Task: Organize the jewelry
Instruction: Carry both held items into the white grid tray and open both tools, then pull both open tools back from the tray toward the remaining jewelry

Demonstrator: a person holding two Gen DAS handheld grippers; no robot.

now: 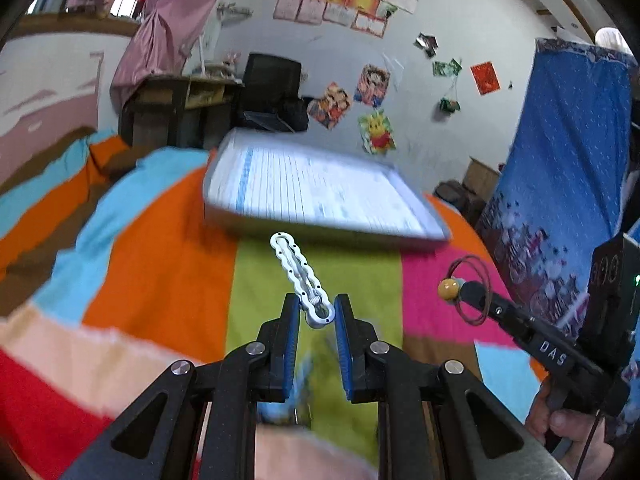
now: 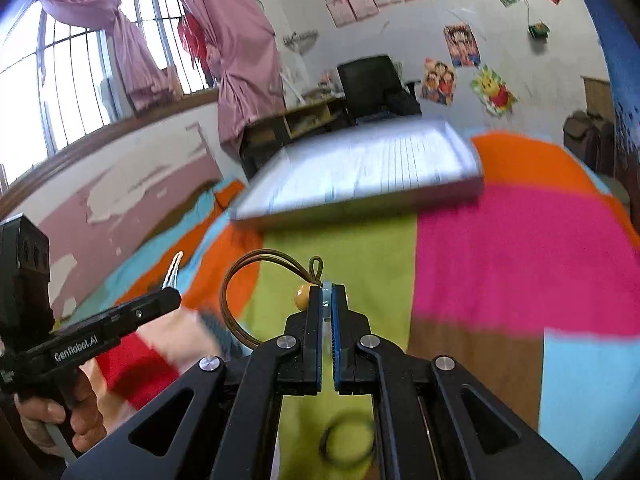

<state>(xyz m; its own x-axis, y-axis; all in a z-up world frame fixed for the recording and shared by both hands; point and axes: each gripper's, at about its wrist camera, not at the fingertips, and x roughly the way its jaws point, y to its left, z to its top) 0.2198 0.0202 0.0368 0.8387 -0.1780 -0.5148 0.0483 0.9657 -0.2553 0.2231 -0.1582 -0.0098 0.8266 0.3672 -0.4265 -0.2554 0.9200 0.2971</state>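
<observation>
My left gripper (image 1: 317,314) is shut on the round end of a white wavy hair clip (image 1: 294,268), which points up and away above the striped bedspread. My right gripper (image 2: 329,300) is shut on a brown cord bracelet (image 2: 236,300) with a tan bead (image 2: 303,295) and a pale disc; its loops hang to the left of the jaws. The right gripper and bracelet also show in the left wrist view (image 1: 466,290). The left gripper with the clip shows in the right wrist view (image 2: 170,280). A flat grey-rimmed tray (image 1: 320,236) lies ahead on the bed.
The bedspread (image 1: 160,260) has orange, green, pink and blue stripes. A dark ring (image 2: 346,440) lies on the green stripe below my right gripper. A blue printed cloth (image 1: 560,180) hangs at the right. A desk and black chair (image 1: 272,80) stand against the far wall.
</observation>
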